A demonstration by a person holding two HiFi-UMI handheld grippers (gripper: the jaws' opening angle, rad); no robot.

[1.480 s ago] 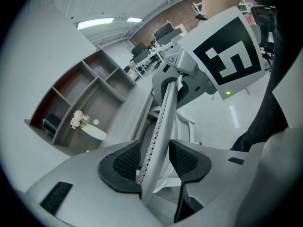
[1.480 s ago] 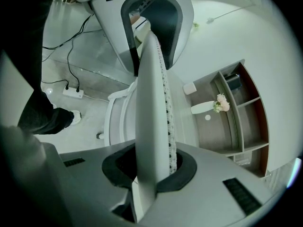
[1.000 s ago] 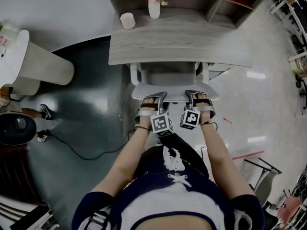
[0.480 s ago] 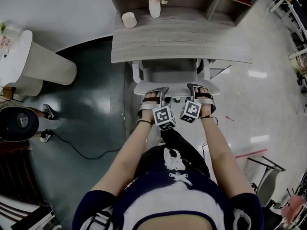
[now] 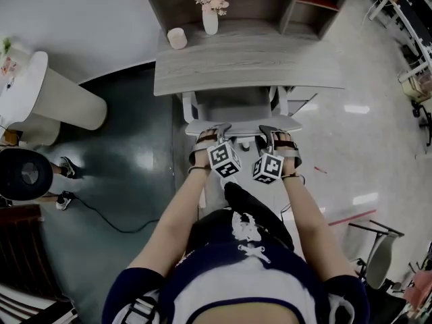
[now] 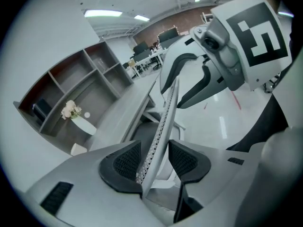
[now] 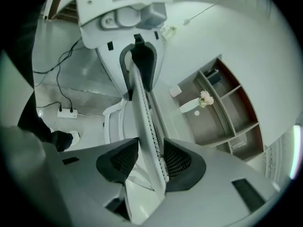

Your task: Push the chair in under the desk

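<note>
The white chair's backrest (image 5: pixel 243 125) stands just in front of the grey wooden desk (image 5: pixel 250 63), with its seat under the desktop. My left gripper (image 5: pixel 214 132) straddles the backrest's top edge (image 6: pixel 165 112). Its jaws (image 6: pixel 156 160) are open: the edge leans on one pad and a gap shows at the other. My right gripper (image 5: pixel 270 133) straddles the same edge (image 7: pixel 142 108) further right. Its jaws (image 7: pixel 150 161) have just been opening, and the backrest stands between them with a gap on one side.
A vase of flowers (image 5: pixel 210 15) and a white cup (image 5: pixel 177 38) stand on the desk below wall shelves. A white round table (image 5: pixel 40 93) is at the left, near a person's shoe (image 5: pixel 67 167). A cable (image 5: pixel 101 214) crosses the dark floor. A power strip (image 7: pixel 64 112) lies beside the chair.
The backrest and both grippers now sit a little closer to the desk edge. The left gripper's cube has shifted towards the backrest.
</note>
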